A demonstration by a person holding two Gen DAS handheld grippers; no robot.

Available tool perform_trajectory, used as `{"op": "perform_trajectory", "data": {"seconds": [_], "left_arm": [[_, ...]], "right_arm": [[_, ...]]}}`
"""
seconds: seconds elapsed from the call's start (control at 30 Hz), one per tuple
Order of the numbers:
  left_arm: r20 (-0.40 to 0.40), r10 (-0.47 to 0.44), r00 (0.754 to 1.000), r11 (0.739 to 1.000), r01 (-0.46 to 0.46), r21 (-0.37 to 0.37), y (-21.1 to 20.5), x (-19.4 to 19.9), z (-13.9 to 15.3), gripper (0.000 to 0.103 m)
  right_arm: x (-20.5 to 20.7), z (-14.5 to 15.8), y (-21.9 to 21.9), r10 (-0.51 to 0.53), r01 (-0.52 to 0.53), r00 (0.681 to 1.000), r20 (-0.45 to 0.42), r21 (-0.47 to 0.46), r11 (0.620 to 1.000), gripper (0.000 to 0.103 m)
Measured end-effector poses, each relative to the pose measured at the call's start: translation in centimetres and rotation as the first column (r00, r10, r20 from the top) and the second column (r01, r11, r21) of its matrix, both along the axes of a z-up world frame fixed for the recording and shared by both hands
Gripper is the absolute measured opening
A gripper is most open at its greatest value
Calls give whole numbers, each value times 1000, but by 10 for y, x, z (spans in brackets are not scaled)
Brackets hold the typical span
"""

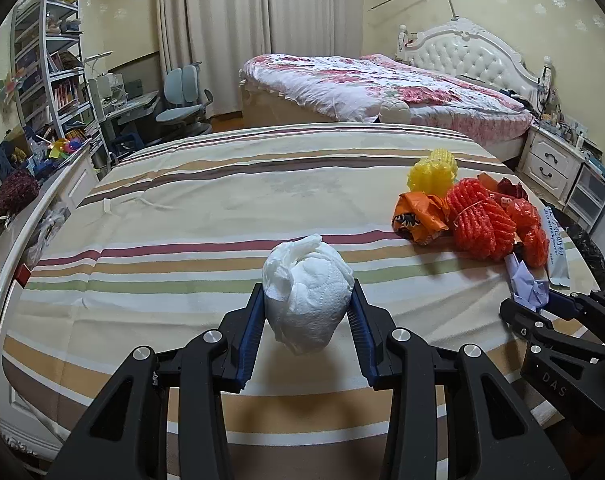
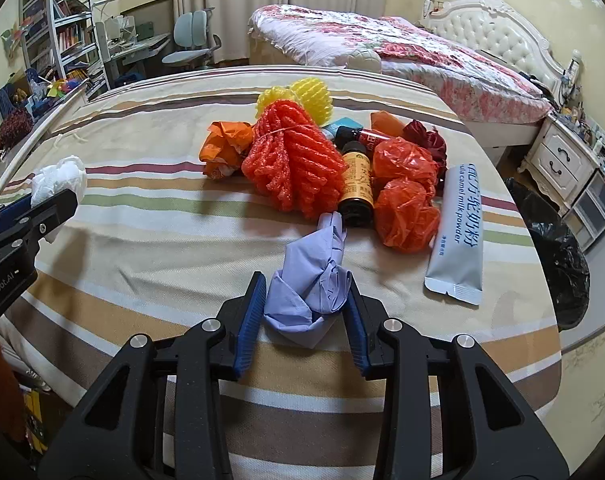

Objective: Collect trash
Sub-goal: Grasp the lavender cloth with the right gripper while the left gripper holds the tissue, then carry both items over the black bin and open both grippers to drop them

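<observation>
Your left gripper (image 1: 307,312) clamps the white paper wad (image 1: 305,295) at the near middle of the striped bed (image 1: 206,184), angled down; lift it clear without squeezing harder. To the right, your right gripper (image 2: 305,307) pinches the lilac paper scrap (image 2: 311,288) near the trash pile (image 2: 326,168); carry both to the black bag (image 2: 558,256) at far right.

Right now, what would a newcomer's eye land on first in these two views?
Probably the bright pile of orange-red foam netting and crumpled orange plastic bags on the striped bedsheet, right of centre. Next, the left gripper closed on a white crumpled paper-towel ball, and the right gripper closed on a lilac crumpled paper wad.
</observation>
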State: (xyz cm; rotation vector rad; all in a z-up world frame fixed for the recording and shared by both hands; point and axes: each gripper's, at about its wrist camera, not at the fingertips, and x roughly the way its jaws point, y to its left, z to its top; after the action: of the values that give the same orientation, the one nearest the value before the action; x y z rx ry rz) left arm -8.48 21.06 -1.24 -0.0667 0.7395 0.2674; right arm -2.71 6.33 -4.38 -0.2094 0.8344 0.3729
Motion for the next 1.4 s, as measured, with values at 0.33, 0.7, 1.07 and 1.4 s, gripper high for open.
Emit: {"op": "perform_trajectory", "data": {"seconds": [0.33,0.7,1.07,1.4], "left_arm": [[45,-71,996,997,72,-13,-36,9,17,41],[112,-240,964,969,245,-32,-119,55,38,41],[109,-406,907,912,410,-14,-216,118,31,41],[54,-453,890,891,454,-1,-275,174,8,41]], "right_arm": [[0,35,-39,-61,55,994,93,60,997,37],[39,58,-145,-287,278,943,171,76,958,37],[98,38,-238,-460,454,876,146,71,888,37],[133,9,-284,-512,506,854,96,78,859,37]]}}
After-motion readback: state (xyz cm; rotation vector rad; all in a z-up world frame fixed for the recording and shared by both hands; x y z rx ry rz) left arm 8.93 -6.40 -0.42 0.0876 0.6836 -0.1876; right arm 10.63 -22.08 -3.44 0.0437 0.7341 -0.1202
